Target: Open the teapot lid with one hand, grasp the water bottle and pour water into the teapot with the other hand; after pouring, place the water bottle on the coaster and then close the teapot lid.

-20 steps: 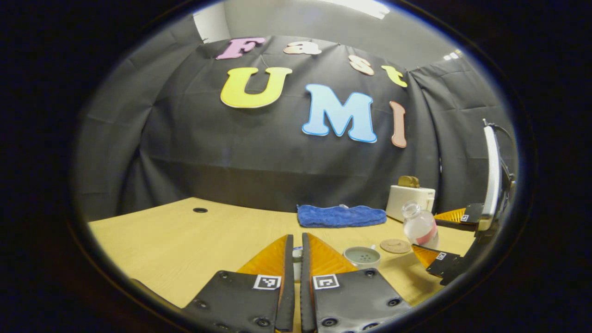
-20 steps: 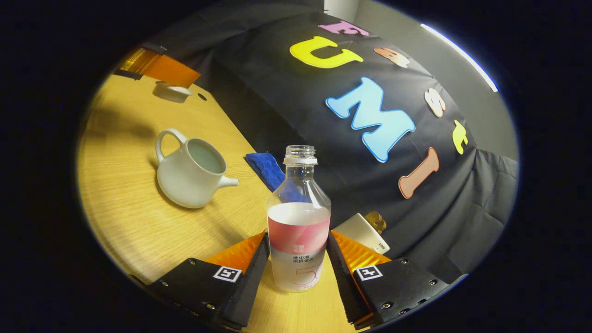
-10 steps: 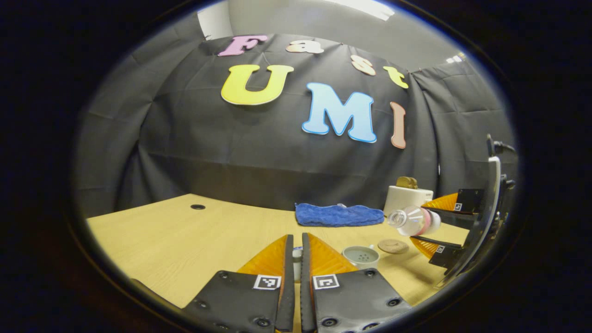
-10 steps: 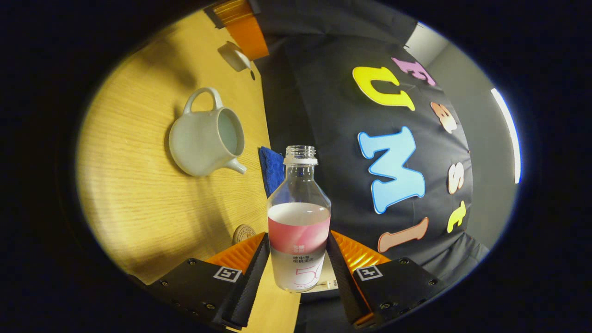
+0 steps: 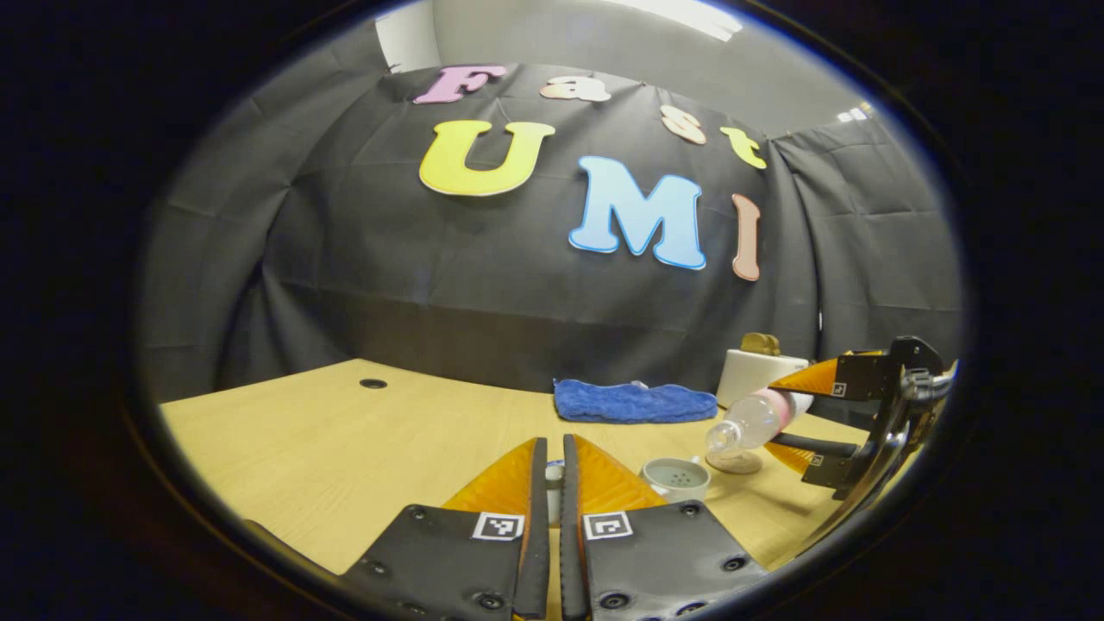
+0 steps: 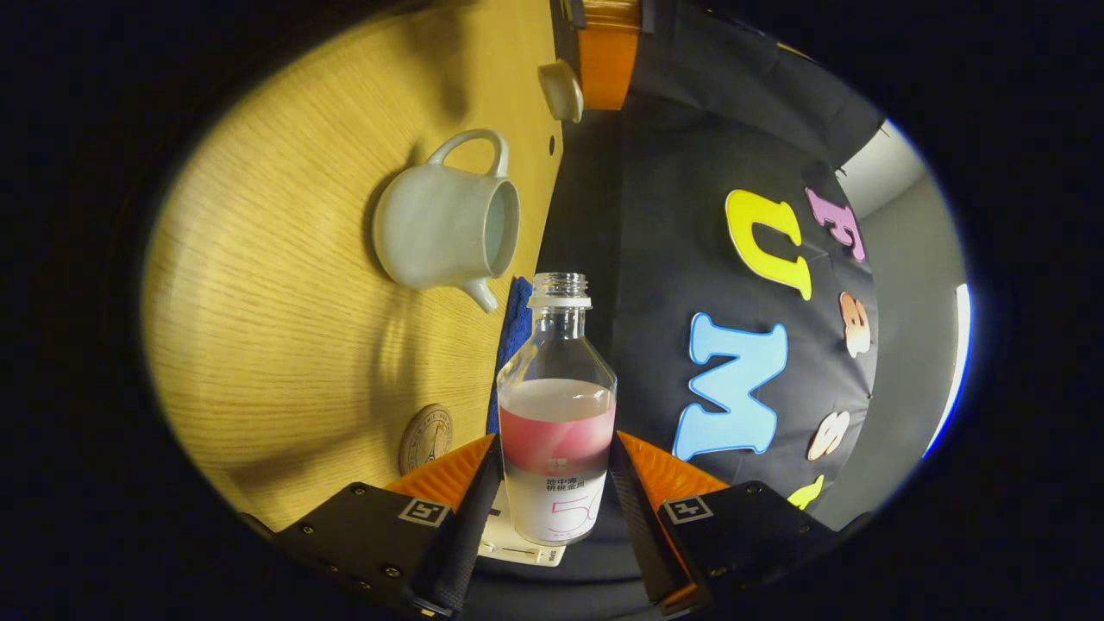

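dim booth | overhead ceiling light | soft shadows | fisheye-warped edges

The left gripper [image 5: 554,483] sits low with fingers nearly together on a small pale lid [image 5: 554,473]. Toward the surface's [image 5: 345,448] right edge, the right gripper [image 5: 798,414] tilts the water bottle [image 5: 755,417] over the open teapot [image 5: 674,477], beside the coaster [image 5: 735,462].

L gripper [image 5: 553,483]: two wedge fingers w/ ribbed outer faces, on dark plates w/ round screws; one small square black-&-white marker tag per plate. R gripper [image 6: 552,470]: same build, tags + screws on dark plates. Seen from L gripper view, R gripper [image 5: 798,414] has dark frame, thin cable at rear.
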A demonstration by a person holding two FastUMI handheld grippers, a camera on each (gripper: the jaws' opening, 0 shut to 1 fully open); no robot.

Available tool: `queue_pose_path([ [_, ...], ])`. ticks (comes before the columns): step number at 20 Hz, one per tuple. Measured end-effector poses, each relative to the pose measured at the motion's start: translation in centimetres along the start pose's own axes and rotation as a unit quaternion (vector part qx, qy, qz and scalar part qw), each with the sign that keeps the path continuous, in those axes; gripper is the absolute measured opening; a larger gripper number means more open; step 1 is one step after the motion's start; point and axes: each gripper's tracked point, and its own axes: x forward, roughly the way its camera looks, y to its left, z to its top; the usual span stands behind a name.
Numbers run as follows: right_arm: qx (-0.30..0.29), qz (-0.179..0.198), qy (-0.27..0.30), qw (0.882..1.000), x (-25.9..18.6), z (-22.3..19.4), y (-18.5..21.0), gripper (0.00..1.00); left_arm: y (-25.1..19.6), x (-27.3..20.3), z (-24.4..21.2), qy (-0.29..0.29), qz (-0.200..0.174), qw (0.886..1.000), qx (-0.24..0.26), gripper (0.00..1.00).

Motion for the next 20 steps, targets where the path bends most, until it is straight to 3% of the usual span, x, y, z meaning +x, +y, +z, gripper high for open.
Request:
queue_pose_path([
  [5, -0.049, -0.009, -0.015, 0.999, 0.1, 0.7, 0.3, 0.74, 0.2, 0.1, 0.0, 0.0, 0.0, 1.0, -0.007, 0.11],
  [15, -0.153, -0.084, -0.036, 0.984, 0.4, 1.2, -2.1, 0.74, 0.5, 0.0, 0.1, 0.0, -0.001, 1.0, -0.007, 0.12],
  [20, -0.156, -0.092, -0.038, 0.983, 0.7, 1.3, -2.8, 0.74, 0.5, 0.0, 0.2, 0.0, -0.001, 1.0, -0.007, 0.12],
])
